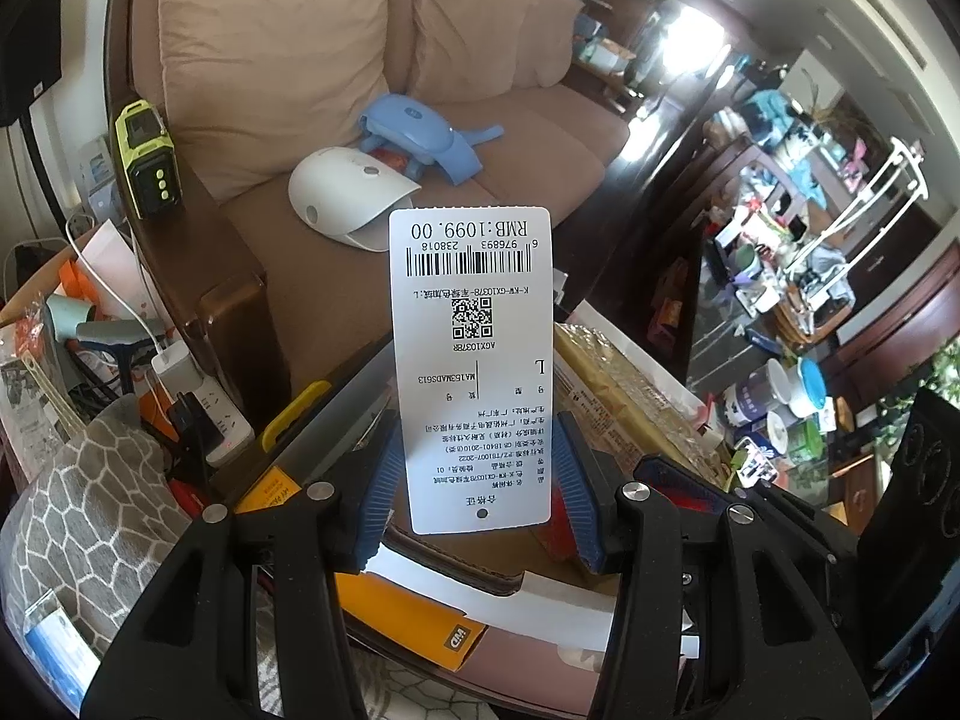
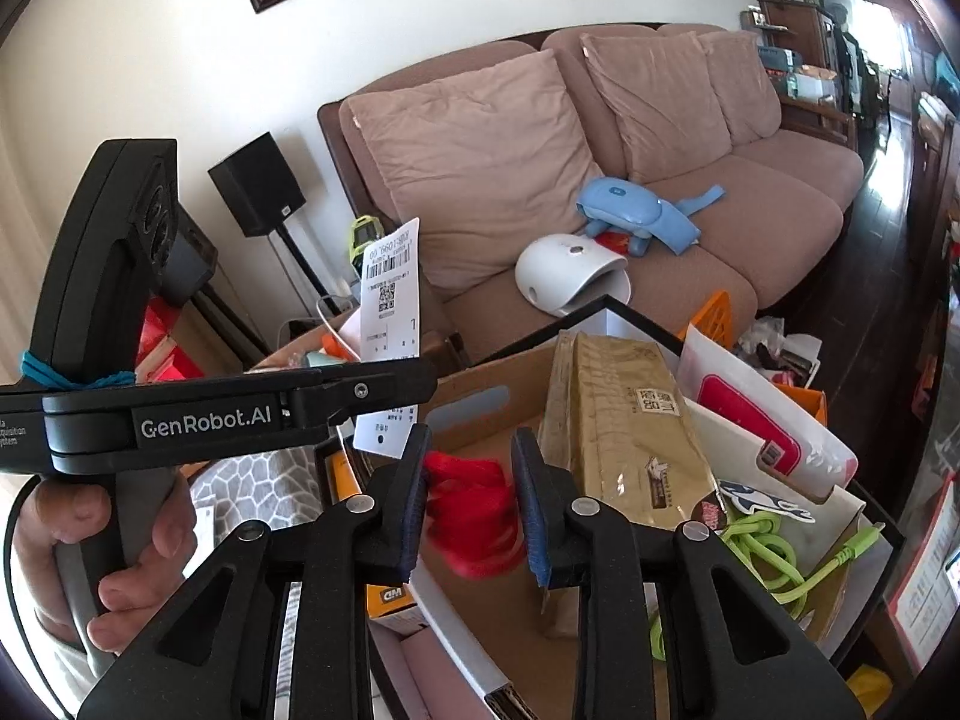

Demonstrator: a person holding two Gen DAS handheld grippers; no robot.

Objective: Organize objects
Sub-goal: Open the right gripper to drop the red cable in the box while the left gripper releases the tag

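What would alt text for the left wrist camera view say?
The left gripper holds a white clothing price tag upright by its side edges, printed side facing the camera. Behind it, a pink sofa carries a white dome-shaped device and a blue massager.

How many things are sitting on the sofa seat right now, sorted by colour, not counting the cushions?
Blue: 1, the blue device, lying behind the white one.
White: 1, the white domed device, at the seat's front edge.
Red: 1, a small red thing wedged between those two; what it is cannot be made out.
Total: 3
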